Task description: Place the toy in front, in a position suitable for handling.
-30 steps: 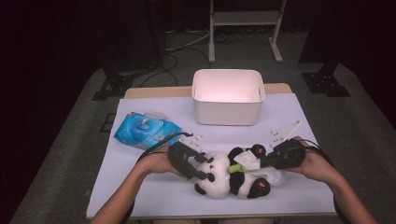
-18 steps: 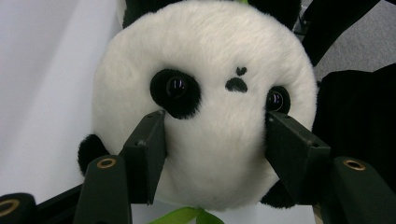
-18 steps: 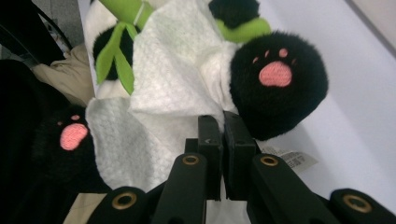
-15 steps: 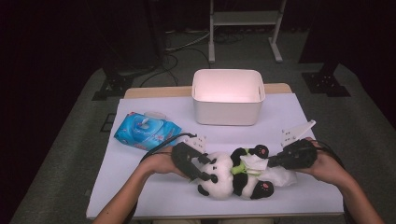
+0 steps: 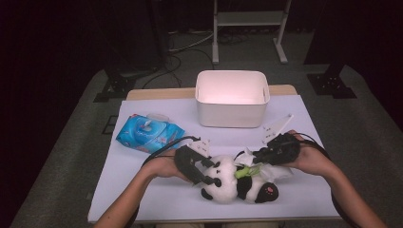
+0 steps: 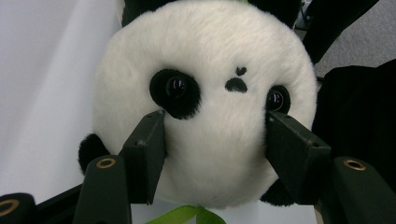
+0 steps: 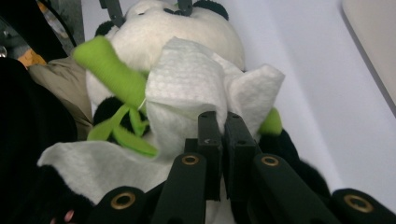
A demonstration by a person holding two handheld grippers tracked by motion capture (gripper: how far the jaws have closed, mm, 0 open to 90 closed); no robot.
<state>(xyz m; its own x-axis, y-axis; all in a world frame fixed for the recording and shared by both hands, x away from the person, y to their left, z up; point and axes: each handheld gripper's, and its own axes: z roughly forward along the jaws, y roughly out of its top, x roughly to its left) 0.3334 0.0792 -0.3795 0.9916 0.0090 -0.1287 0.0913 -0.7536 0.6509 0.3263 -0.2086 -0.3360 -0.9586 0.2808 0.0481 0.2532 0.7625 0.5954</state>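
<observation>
Lying on the worktop point(image 5: 142, 194) between both claws, the panda point(image 5: 235, 184) gets wiped: the left claw point(image 6: 215, 140) clamps its head to steady it, while the right claw point(image 7: 219, 135), pressed together, pinches a tissue point(image 7: 187, 88) against its belly.

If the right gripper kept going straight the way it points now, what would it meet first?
The right gripper, shut on a white wipe, points at the toy panda just beyond. It would most likely press the wipe into the panda's body first, though depth is hard to judge.
</observation>
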